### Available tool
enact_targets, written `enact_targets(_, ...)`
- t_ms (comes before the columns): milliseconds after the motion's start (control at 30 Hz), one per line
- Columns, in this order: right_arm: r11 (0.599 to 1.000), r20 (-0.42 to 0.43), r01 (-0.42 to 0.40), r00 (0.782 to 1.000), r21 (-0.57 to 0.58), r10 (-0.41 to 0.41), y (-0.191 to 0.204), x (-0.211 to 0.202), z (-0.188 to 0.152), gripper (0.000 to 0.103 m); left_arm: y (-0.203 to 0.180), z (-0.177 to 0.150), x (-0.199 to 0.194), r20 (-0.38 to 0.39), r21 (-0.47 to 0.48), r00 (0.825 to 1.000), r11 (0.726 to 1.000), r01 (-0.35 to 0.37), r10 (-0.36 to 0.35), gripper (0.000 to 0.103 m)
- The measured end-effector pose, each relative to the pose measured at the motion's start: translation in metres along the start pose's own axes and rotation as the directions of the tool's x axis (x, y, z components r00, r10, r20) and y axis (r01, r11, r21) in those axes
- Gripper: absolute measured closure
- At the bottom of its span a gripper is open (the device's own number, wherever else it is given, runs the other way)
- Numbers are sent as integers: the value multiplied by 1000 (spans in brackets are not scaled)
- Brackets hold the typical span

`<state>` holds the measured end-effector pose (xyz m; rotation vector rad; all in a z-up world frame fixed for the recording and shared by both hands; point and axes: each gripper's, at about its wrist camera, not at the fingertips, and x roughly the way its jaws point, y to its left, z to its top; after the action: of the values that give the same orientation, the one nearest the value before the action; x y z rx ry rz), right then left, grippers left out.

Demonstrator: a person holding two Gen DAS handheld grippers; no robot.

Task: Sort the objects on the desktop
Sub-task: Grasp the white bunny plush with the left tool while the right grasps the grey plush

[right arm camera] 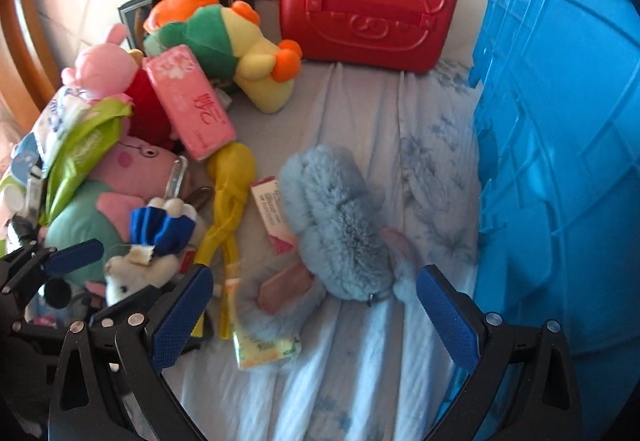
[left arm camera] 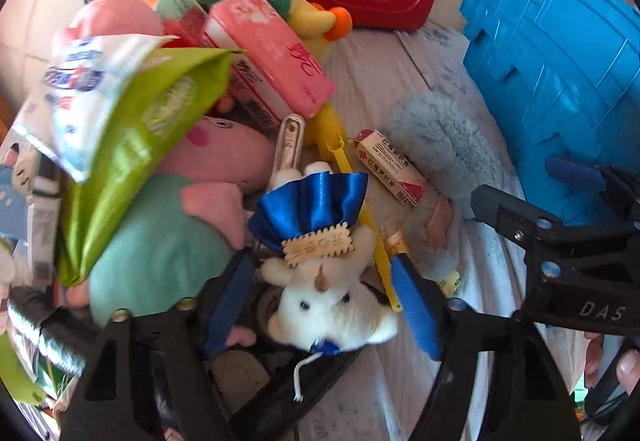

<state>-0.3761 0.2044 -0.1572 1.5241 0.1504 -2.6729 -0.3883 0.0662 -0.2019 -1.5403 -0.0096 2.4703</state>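
A white plush bear in a blue satin dress lies head-down at the edge of a toy pile. My left gripper straddles the bear's head, and its blue pads stand just off the fur on either side, so it is open. In the right wrist view my right gripper is wide open above the pale cloth. A grey-blue furry plush lies just ahead of its fingertips, untouched. The right gripper also shows at the right of the left wrist view, beside the furry plush.
A red bear-embossed case stands at the back and a blue plastic crate fills the right. The pile on the left holds a pink tissue pack, a green pouch, a pig plush, a yellow clamp toy and a small medicine box.
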Motion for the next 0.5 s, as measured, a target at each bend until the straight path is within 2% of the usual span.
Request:
enact_targets(33,1000,-8,5,1000,4,-5,-1,6,1,0,0,2,6,-20,-3,1000,1000,3,-3,54)
enact_targets(100,1000,-19,16,1000,12,-16,-4,17,4,0,2,5,20,-53,-13,999,1000,9,-9,57)
enact_targets(167,999,-28,31,999,23,-30,-8,27,7,0,4,8,25,-43,-15,999,1000,21,-22,58)
enact_targets(267,998,-49,41,998,50,-38,-16,45,10,0,7,17,31,-23,-13,1000,1000,-1,0,58)
enact_targets(367,996,-65,48,997,73,-43,-21,62,14,0,13,27,43,-32,-27,999,1000,0,-1,60)
enact_targets(500,992,-77,34,997,118,-25,-28,83,20,0,5,36,49,-13,20,1000,1000,-17,17,60)
